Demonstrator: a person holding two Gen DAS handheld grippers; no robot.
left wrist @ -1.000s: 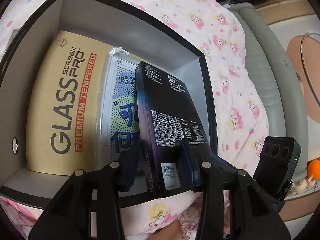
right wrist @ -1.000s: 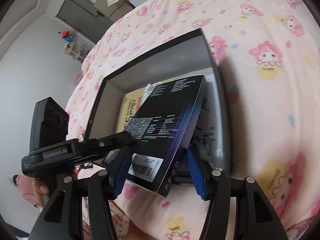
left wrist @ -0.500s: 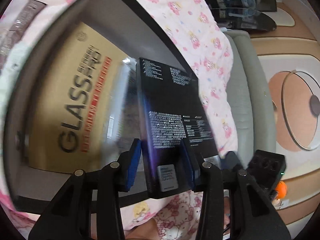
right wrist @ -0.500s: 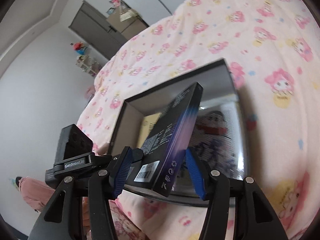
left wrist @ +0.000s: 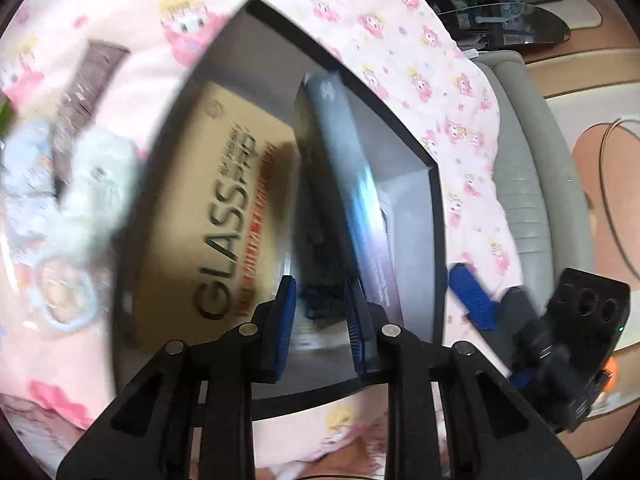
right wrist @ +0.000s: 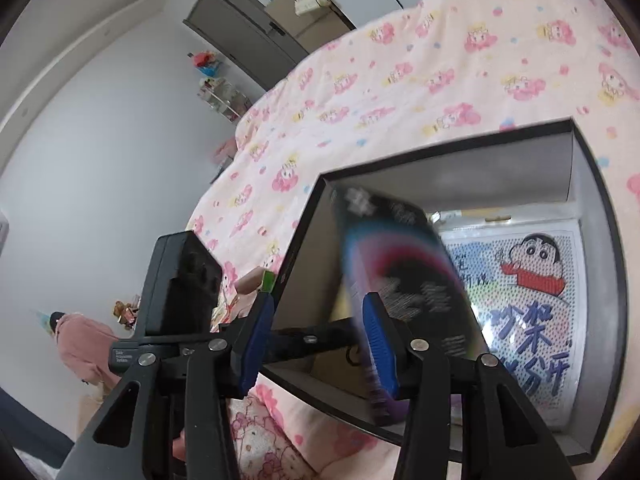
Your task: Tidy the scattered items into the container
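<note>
Dark phone-accessory box point(left wrist: 340, 184) tilted on edge inside the black container point(left wrist: 436, 240), centre of the left wrist frame, blurred; lower end between the blue pads point(left wrist: 285, 320) of the left gripper point(left wrist: 320, 324). Contact with those pads not clear: small gaps visible either side of the box, so grip state cannot be told. In the right wrist frame, same box point(right wrist: 404, 280) at centre, leaning, colourful printed face toward the camera, motion-blurred. Right gripper point(right wrist: 320, 348) spread wide, nothing between the pads; box beyond and to the right of the right-hand pad point(right wrist: 378, 344), not clamped.

Under the box, on the container floor: tan GLASS screen-protector package point(left wrist: 224, 216) lying flat at centre left of the left wrist frame; cartoon bead-art packet point(right wrist: 528, 292) lying flat at right of the right wrist frame.

Container point(right wrist: 600, 280) resting on a pink cartoon-print bedspread point(right wrist: 400, 80). Outside the container, left edge of the left wrist frame: brown sachet point(left wrist: 88, 84) and pale blue fluffy item point(left wrist: 52, 200), both blurred, lying on the bedspread. Right gripper body point(left wrist: 576, 340) visible at lower right of the left wrist frame, beside the container's right wall.
</note>
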